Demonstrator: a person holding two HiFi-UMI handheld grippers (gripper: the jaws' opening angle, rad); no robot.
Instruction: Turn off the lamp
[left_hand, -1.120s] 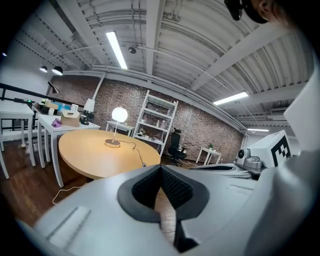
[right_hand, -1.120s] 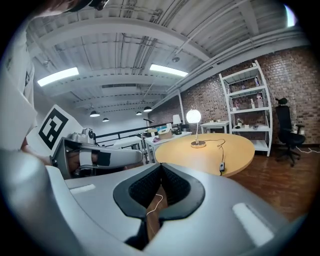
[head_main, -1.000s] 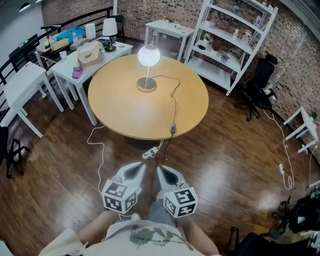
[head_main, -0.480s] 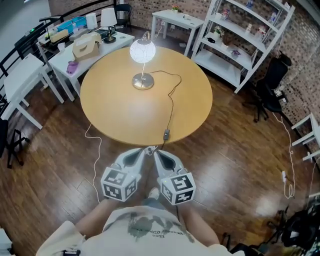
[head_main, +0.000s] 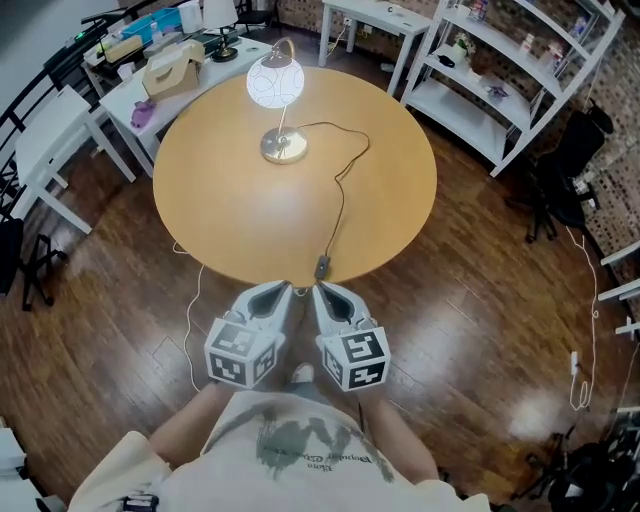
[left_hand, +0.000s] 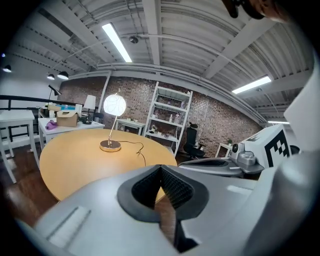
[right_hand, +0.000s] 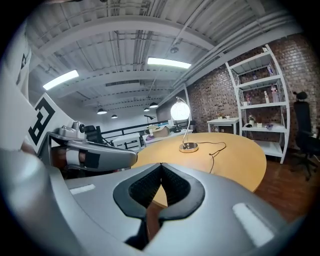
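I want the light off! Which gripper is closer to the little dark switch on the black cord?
Right. The right gripper is just short of the small dark cord switch on the wooden table; the left gripper is farther left.

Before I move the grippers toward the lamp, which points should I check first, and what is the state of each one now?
1. Lamp lit and upright: ok.
2. Dark inline block, likely the switch, in view at the near edge of the table: ok.
3. Left gripper empty, jaws shut: ok.
4. Right gripper empty, jaws shut: ok.
5. Nothing between grippers and block: ok.
6. How the switch operates: cannot tell.
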